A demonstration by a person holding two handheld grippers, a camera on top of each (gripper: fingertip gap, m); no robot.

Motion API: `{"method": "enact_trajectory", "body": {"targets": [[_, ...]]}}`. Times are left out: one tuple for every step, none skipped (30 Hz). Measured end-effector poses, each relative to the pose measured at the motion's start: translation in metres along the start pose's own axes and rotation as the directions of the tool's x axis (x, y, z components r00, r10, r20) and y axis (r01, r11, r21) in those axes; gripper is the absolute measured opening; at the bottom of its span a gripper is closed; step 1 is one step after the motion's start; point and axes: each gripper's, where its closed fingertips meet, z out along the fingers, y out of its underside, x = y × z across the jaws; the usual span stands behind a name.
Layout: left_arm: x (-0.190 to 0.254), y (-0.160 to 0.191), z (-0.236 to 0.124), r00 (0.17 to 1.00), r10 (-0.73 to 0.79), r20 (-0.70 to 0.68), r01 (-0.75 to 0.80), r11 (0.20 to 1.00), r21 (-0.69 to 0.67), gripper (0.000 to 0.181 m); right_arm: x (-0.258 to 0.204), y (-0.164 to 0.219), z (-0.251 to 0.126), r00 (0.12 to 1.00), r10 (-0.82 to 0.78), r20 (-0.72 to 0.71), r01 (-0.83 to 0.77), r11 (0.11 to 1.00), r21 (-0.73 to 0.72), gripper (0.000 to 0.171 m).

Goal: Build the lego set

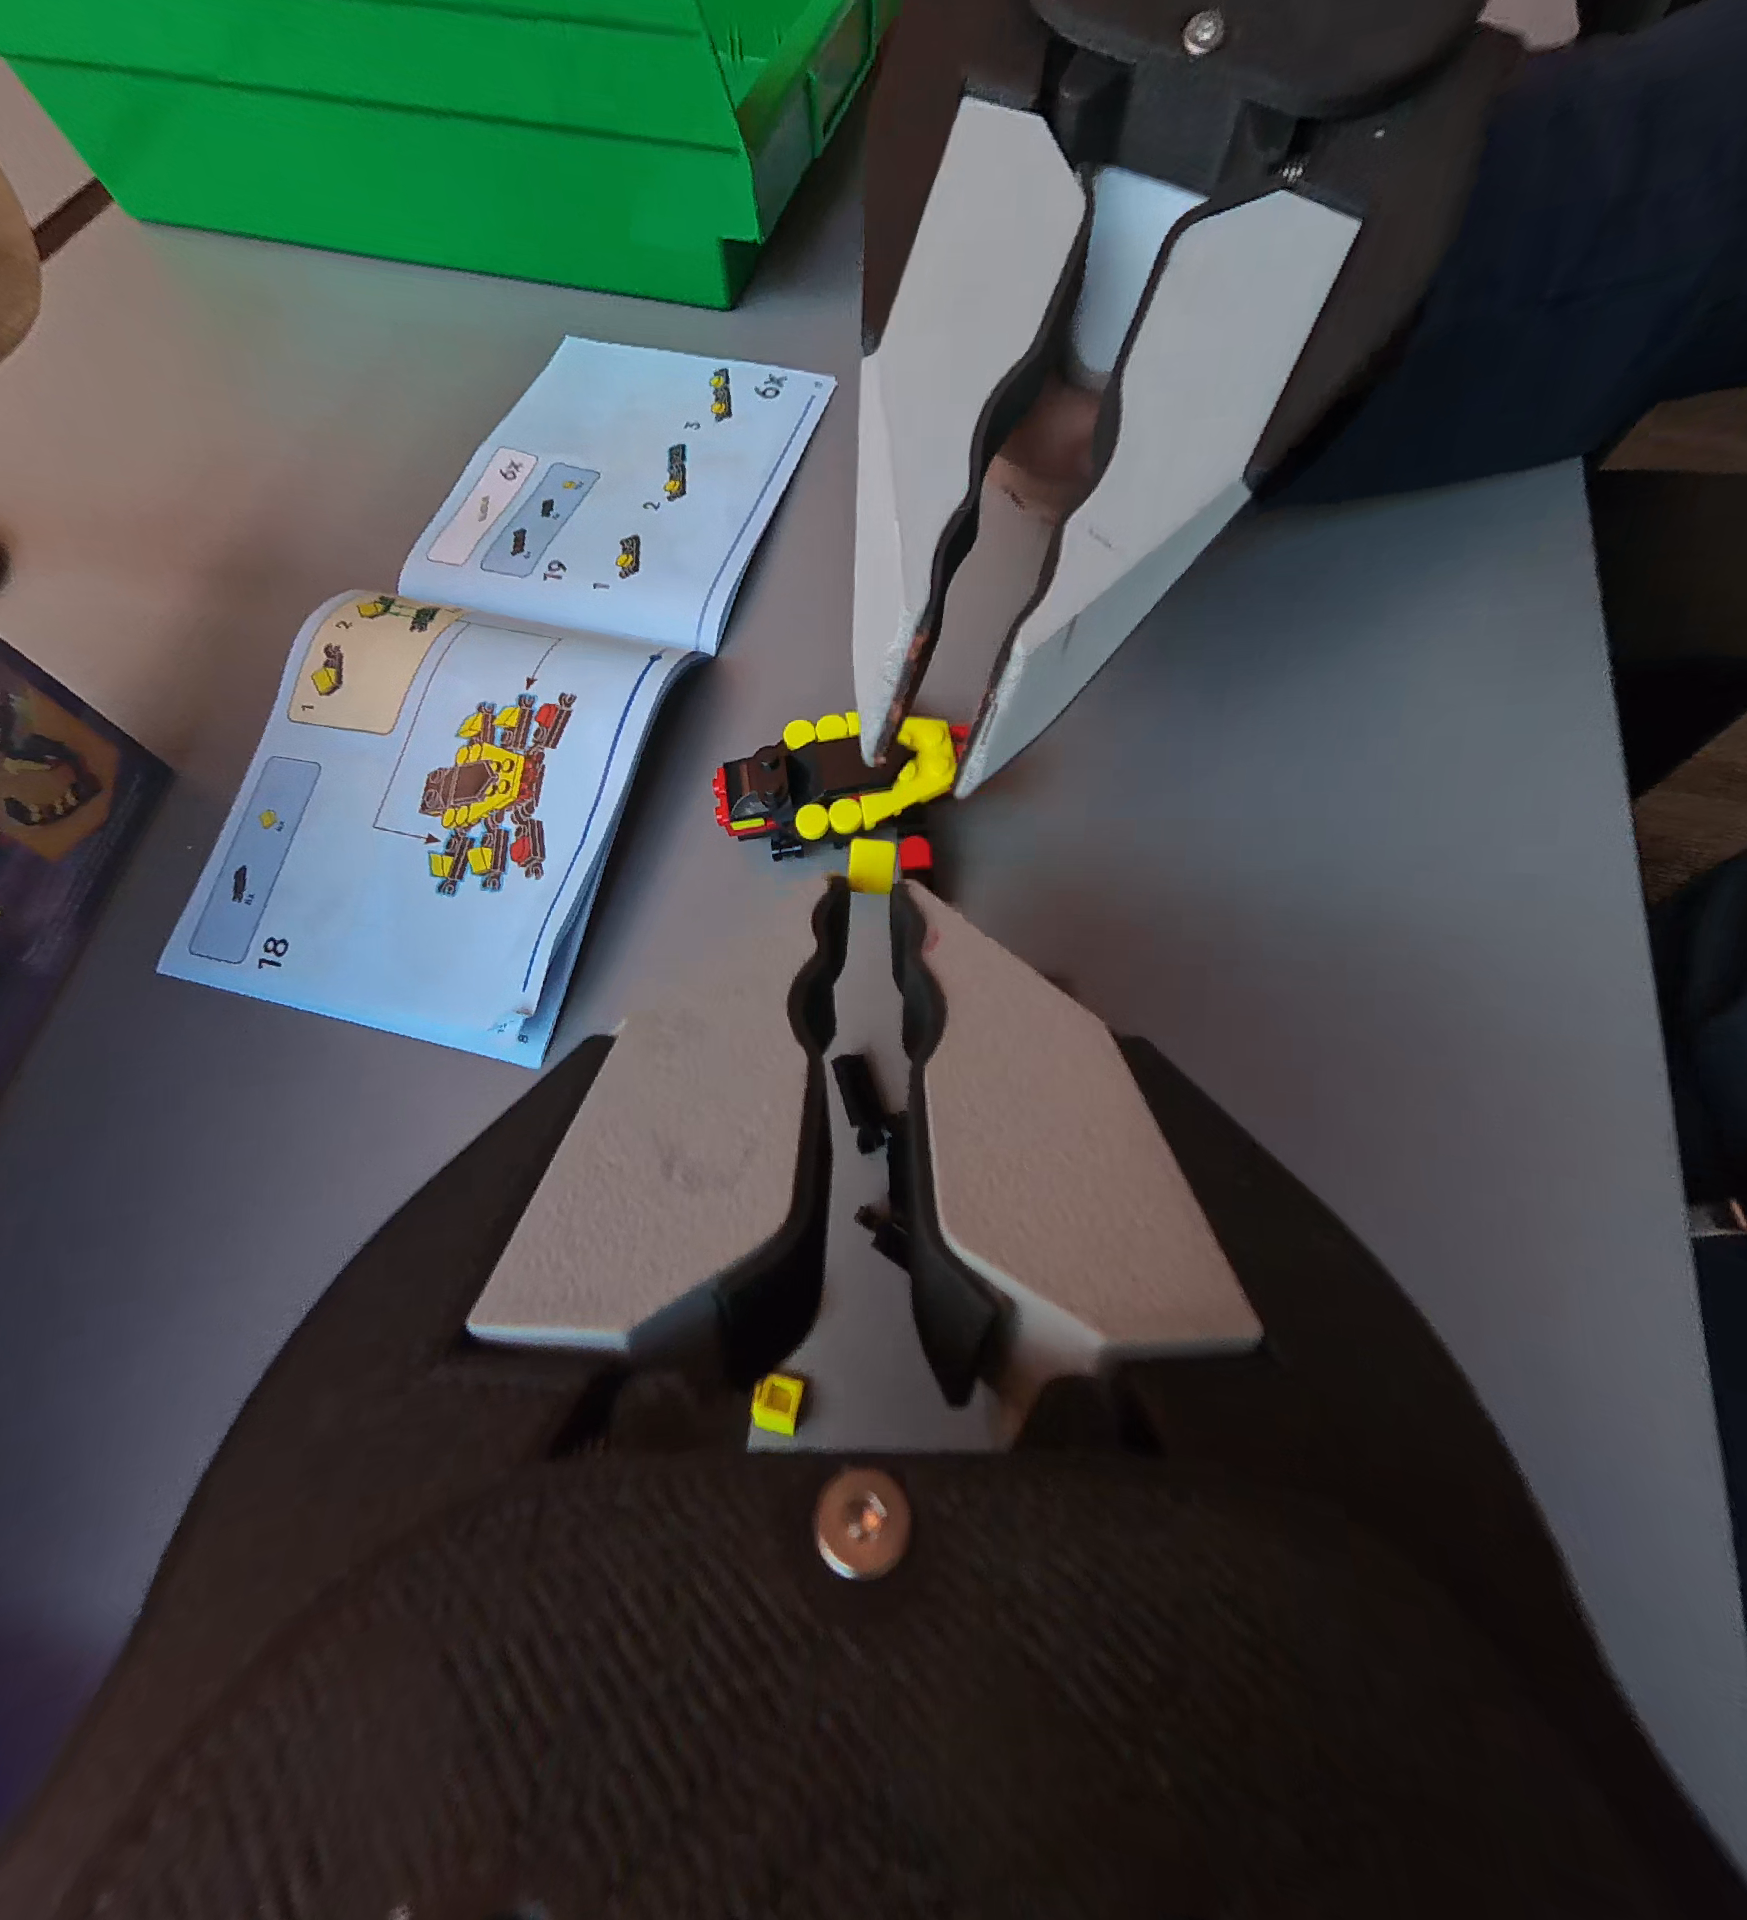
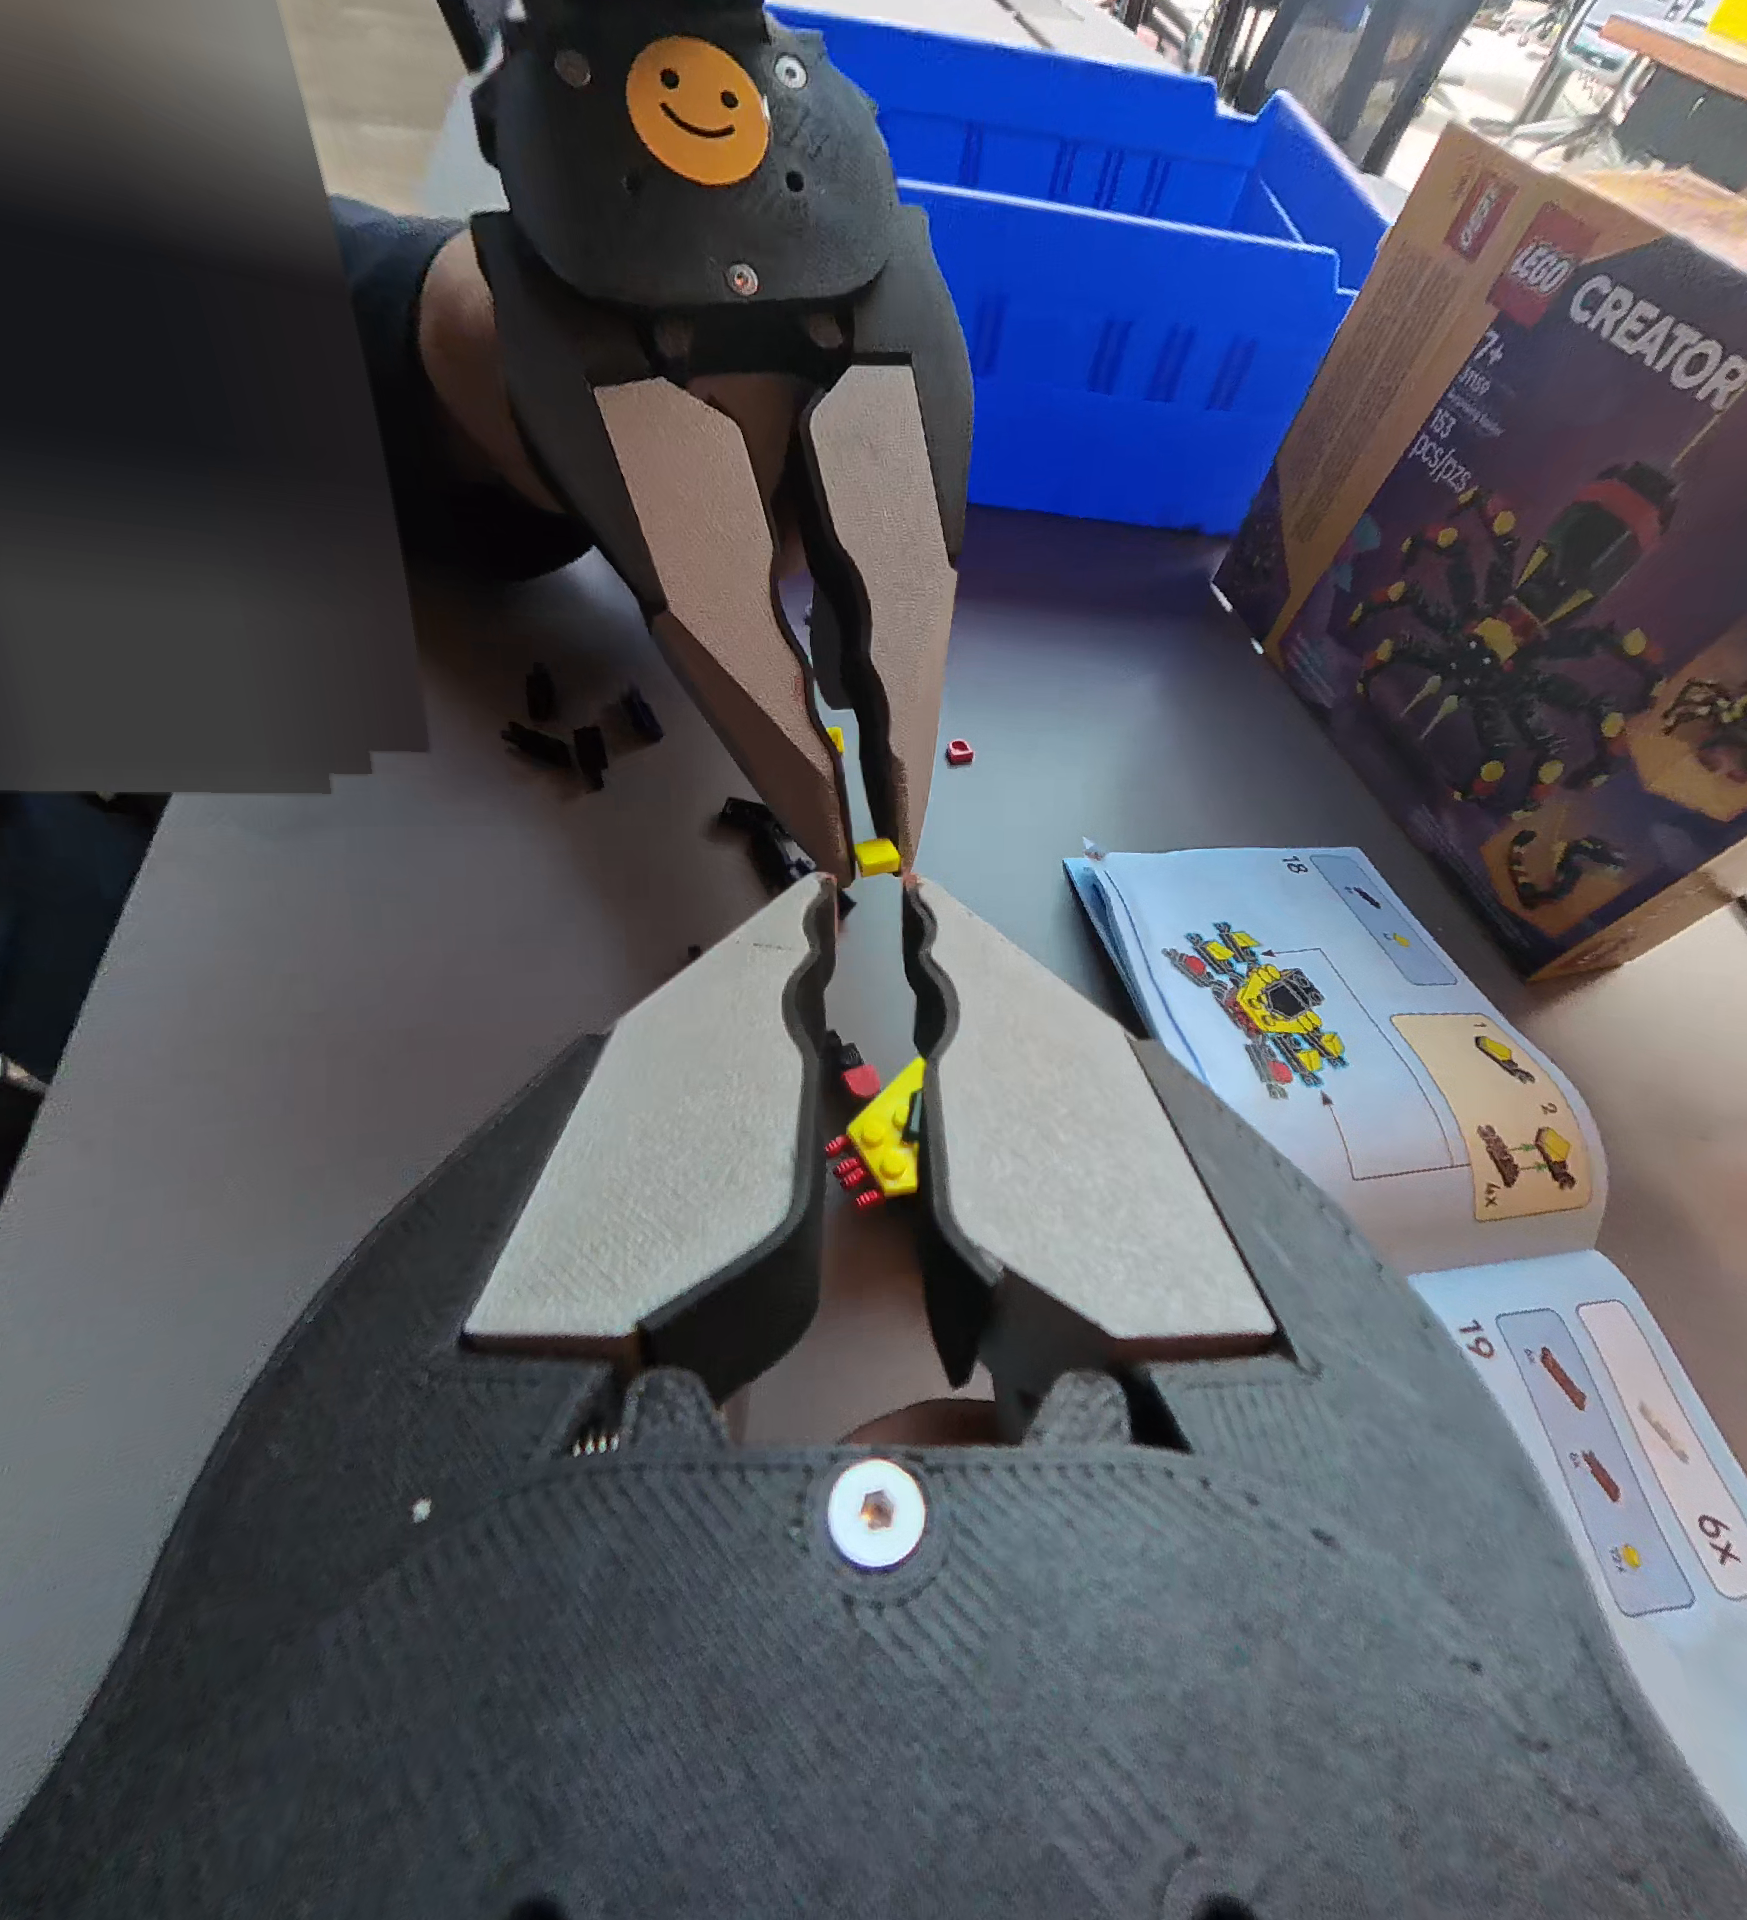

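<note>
A small black, yellow and red lego model [image 1: 827, 790] sits on the grey table. My right gripper [image 1: 926, 764] comes down from above in the left wrist view, its jaws closed on the model's yellow end. In the right wrist view the model [image 2: 884, 1138] shows in the gap between my right gripper's [image 2: 871, 894] fingers. My left gripper [image 1: 869, 894] is shut on a small yellow brick [image 1: 871, 864] and holds it right against the model's near side. In the right wrist view the left gripper [image 2: 874, 868] points at me, the yellow brick [image 2: 875, 854] at its tips.
An open instruction booklet [image 1: 495, 707] lies left of the model. A green bin [image 1: 433, 135] stands behind it; a blue bin [image 2: 1108, 312] and the set's box [image 2: 1575, 582] stand on the other side. Loose black pieces [image 2: 578, 727], a red piece [image 2: 960, 751] and a yellow piece [image 1: 777, 1403] lie around. My left and right fingertips are right by each other.
</note>
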Motion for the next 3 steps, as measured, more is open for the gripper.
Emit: {"method": "enact_trajectory", "body": {"targets": [[-0.002,0.0043,0.0013,1.0,0.001,0.01,-0.001,1.0,-0.023,0.005,0.0002,0.0027,0.0011,1.0,-0.015,-0.006,0.015,1.0,-0.013,0.009],[-0.0051,0.0094,0.0024,1.0,0.007,0.028,-0.006,0.999,-0.053,0.005,0.0006,0.0048,0.002,1.0,-0.028,-0.013,0.028,0.999,-0.023,0.009],[-0.0085,0.014,0.0031,0.999,0.016,0.046,-0.013,0.997,-0.079,0.005,0.0011,0.0065,0.0029,0.999,-0.039,-0.019,0.038,0.999,-0.03,0.009]]}}
